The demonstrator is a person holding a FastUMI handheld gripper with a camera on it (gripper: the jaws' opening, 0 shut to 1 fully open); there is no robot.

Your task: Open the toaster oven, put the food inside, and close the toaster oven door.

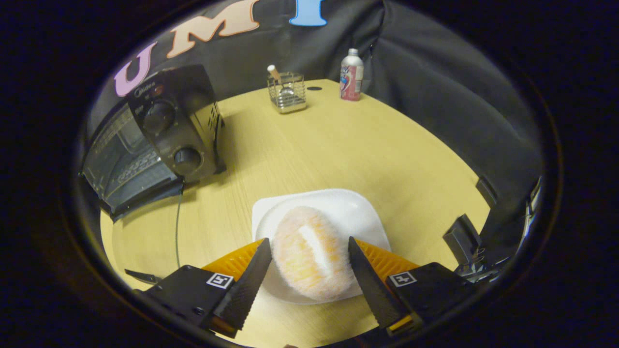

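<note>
Donut sits on a white plate on the table, right between our gripper fingers. Fingers are spread wide, one each side of the donut; left one looks close to or just brushing it, right one near its edge, but we can't tell if either is actually pressing. We'd call it not yet gripped. Donut looks soft and sugar-coated w/ orange streaks, so we reckon it'll squash some when squeezed.

Beyond the plate, off to the left, is the oven. Its door looks dropped open toward us, rack visible inside, two knobs on the panel beside it. A thin cable runs from the oven across the table toward us.

Further back, near the table's far edge: a wire basket w/ something stick-like in it, and a bottle to its right. Both well apart from the oven & plate, not in our way.

Progress, as we judge it: step 1 (open door) seems done. We're at the pickup now. Left to do: close fingers on donut, lift, carry over to the oven, set on rack, let go, back out, then swing the door shut. So roughly a third in.
</note>
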